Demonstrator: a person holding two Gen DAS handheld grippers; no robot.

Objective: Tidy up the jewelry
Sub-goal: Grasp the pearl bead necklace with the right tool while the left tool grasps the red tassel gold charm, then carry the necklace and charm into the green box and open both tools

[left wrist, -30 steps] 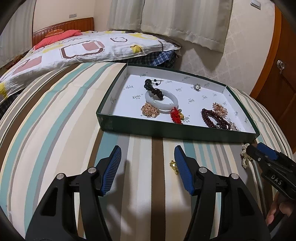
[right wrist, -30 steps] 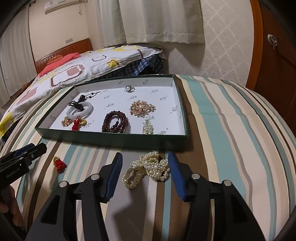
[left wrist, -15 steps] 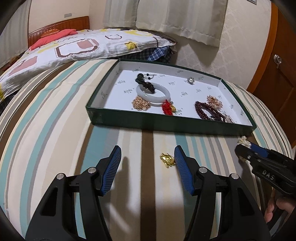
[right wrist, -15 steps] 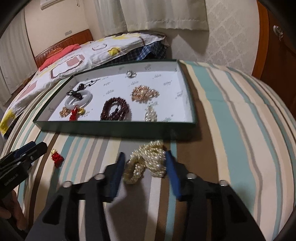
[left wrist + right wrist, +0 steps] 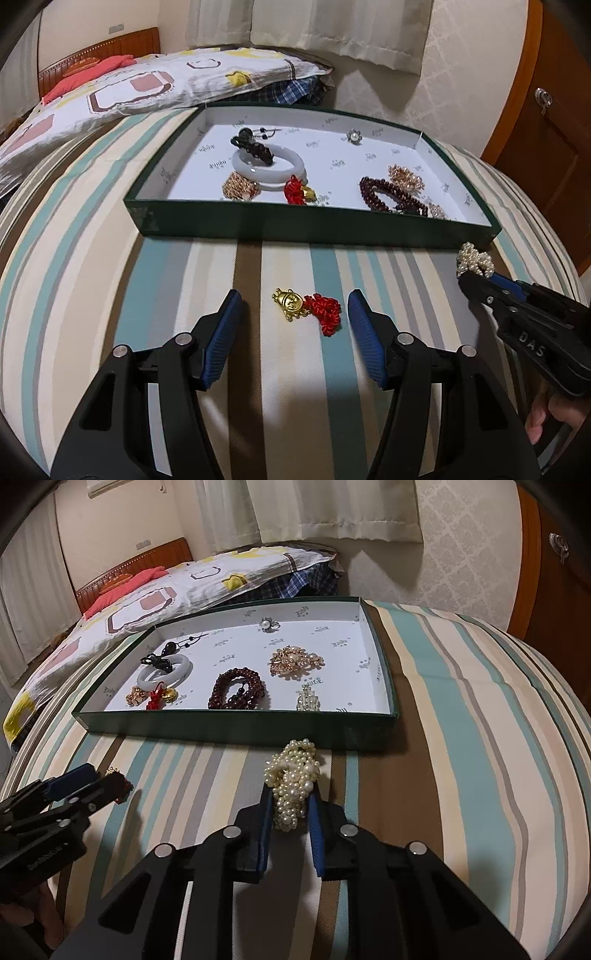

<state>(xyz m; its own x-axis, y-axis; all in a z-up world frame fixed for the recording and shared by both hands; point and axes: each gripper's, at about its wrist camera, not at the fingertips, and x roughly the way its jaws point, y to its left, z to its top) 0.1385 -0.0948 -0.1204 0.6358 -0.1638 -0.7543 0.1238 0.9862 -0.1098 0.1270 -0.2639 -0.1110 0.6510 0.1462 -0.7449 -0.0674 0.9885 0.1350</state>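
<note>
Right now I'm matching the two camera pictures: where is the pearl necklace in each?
Left wrist view: pearl necklace at the far right edge, at the tip of the right gripper.
Right wrist view: pearl necklace at centre, pinched in that gripper.
Shared landmark: the green tray, just behind the pearls.

the right hand-held gripper has just closed on the pearl strand; the gold charm now lies between the left's fingers.

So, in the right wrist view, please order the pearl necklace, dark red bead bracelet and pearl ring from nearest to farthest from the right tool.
1. Pearl necklace: between the right tool's pads, on the bedcover.
2. Dark red bead bracelet: mid-tray.
3. Pearl ring: near the tray's far wall.
</note>
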